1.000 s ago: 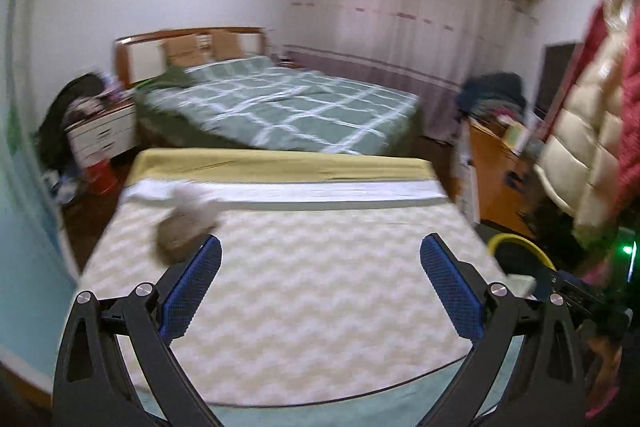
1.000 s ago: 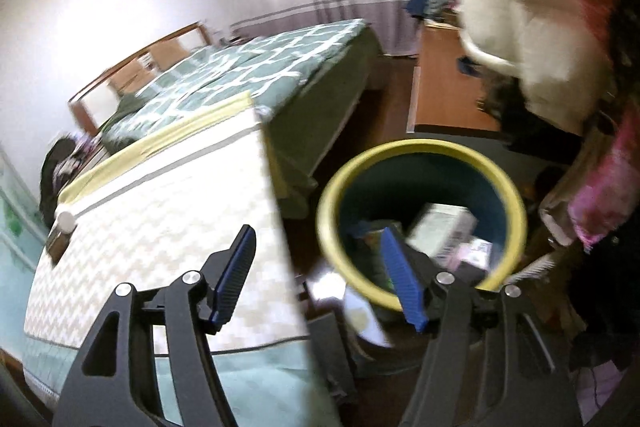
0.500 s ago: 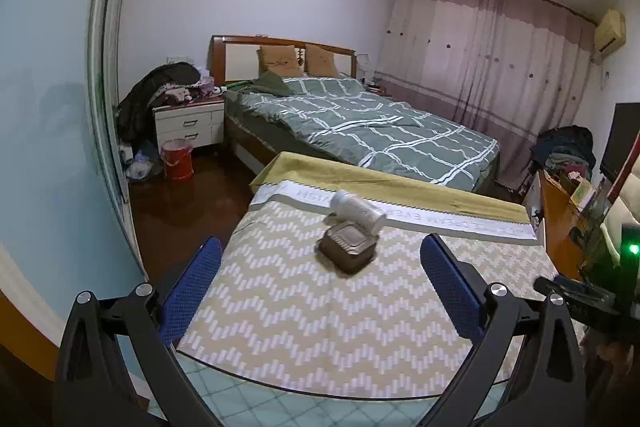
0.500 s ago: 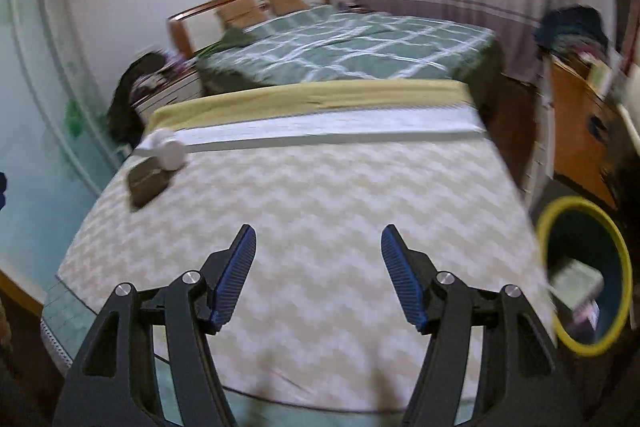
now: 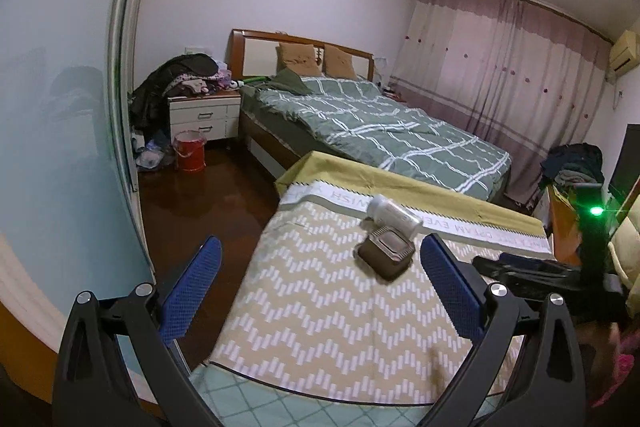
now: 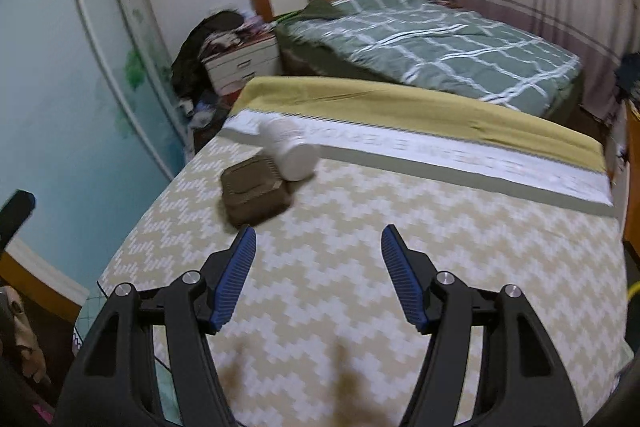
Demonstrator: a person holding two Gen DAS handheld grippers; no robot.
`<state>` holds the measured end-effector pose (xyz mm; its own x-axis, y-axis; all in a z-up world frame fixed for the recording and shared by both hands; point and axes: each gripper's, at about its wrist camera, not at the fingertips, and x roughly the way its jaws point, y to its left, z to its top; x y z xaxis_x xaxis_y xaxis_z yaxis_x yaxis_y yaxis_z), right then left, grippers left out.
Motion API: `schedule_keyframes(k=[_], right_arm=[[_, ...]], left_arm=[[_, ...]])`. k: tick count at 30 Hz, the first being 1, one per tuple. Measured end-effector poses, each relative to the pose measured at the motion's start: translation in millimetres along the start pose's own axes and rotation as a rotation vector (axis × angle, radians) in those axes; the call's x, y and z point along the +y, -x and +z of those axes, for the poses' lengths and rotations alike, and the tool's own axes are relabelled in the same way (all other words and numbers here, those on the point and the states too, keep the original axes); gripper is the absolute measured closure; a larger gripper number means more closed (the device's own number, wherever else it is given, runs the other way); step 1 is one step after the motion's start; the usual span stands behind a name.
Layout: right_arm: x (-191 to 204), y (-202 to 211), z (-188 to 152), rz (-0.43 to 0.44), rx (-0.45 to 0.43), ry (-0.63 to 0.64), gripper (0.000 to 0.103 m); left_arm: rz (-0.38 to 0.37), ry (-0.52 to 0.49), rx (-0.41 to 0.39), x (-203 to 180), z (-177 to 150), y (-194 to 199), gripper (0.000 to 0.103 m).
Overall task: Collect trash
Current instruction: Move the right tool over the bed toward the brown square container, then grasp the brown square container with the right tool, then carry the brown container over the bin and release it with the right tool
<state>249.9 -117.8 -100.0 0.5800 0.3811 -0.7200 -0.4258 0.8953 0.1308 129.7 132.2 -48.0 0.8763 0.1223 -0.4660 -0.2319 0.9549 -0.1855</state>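
Observation:
A brown square box (image 5: 386,253) and a white bottle (image 5: 394,214) lying on its side rest together on the zigzag-patterned table cover (image 5: 320,307). Both show in the right wrist view, the box (image 6: 256,193) left of centre and the bottle (image 6: 290,149) touching its far side. My left gripper (image 5: 320,291) is open and empty, near the table's near left corner. My right gripper (image 6: 316,267) is open and empty above the table, the box just beyond its left finger.
A bed with a green checked quilt (image 5: 380,125) stands beyond the table. A white nightstand (image 5: 204,117) piled with clothes and a red bucket (image 5: 190,155) are at the left. A glass wardrobe door (image 5: 60,147) runs along the left. The other gripper's body (image 5: 540,271) shows at the right.
Both grippers swung left, away from the yellow-rimmed bin, which has left view. The right gripper has moved closer to the box and bottle. Both stay open.

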Motion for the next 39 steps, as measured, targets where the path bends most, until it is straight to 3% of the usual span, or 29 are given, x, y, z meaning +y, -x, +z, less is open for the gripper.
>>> schedule_keyframes(k=[6,9,28,29,39], right_arm=[[34,-43,16,0.063,0.064,0.069,0.041],[44,-59,20,0.052,0.073,0.1,0.039],[53,-115,29,0.046,0.147,0.115,0.039],[54,-114,28,0.045,0.149,0.12,0.043],[57,-82,16,0.079,0.123,0.141,0.044]], left_arm=[[0.006,-0.001,0.007,5,1,1,0.005],[0.001,0.0,0.016,6,0,-2,0.005],[-0.024,0.012,0.068,8,-9,-22,0.005],[-0.024,0.012,0.069,9,-10,-23,0.005],[-0.028,0.013,0.067,6,-11,-16,0.005]])
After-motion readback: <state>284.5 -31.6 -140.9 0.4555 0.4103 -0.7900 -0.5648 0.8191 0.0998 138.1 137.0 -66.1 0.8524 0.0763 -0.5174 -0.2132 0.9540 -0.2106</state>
